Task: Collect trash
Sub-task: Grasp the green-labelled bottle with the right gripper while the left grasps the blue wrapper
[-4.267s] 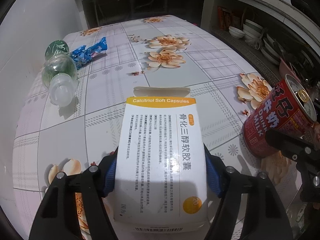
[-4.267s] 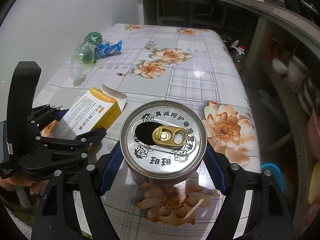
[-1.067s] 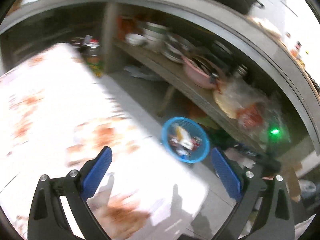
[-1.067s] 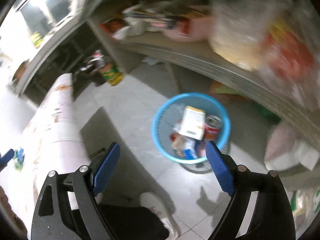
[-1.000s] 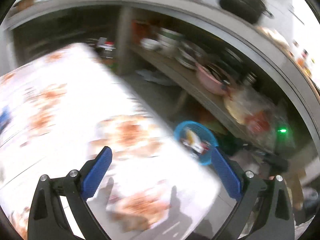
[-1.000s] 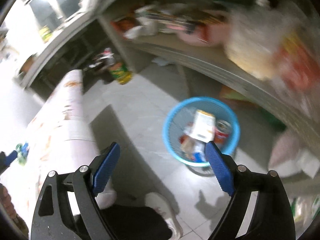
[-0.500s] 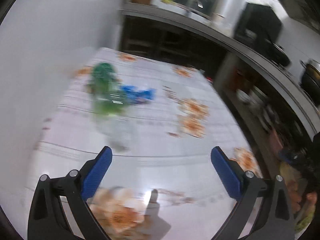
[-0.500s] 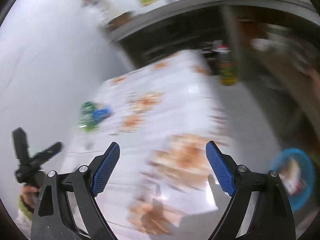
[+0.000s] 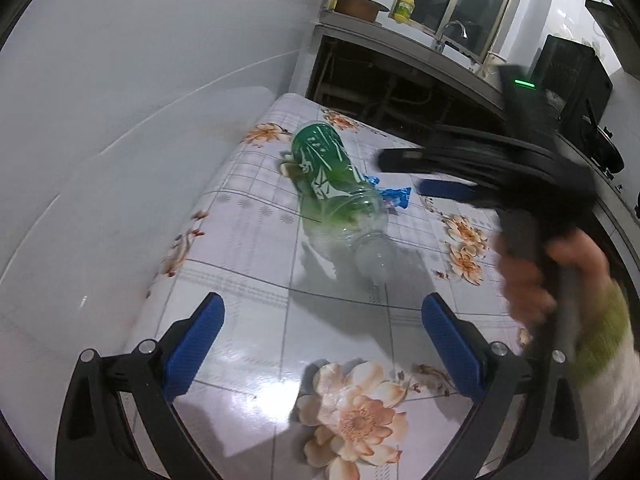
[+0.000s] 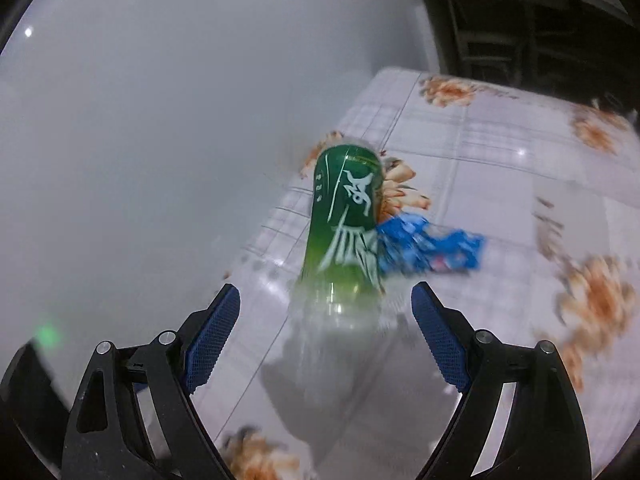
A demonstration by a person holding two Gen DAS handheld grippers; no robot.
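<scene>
A clear plastic bottle (image 9: 338, 196) with a green label lies on its side on the floral tablecloth, close to the wall. A crumpled blue wrapper (image 9: 394, 197) lies against its right side. My left gripper (image 9: 322, 330) is open and empty, a short way in front of the bottle's neck. In the left wrist view my right gripper (image 9: 408, 174) reaches in from the right, held by a hand, above the wrapper. In the right wrist view the bottle (image 10: 344, 236) points toward me, its neck just ahead of my open right gripper (image 10: 326, 332), with the wrapper (image 10: 428, 246) to its right.
The table (image 9: 256, 264) stands against a pale wall (image 9: 120, 120) on the left. Behind it runs a counter with a sink tap (image 9: 454, 30), a yellow bottle (image 9: 406, 6) and a bowl (image 9: 358, 2). A sleeve (image 9: 600, 344) fills the right side of the left wrist view.
Both grippers swung from the blue basket on the floor back over the table. The bottle and wrapper now lie right in front of them. Both stayed open and empty.
</scene>
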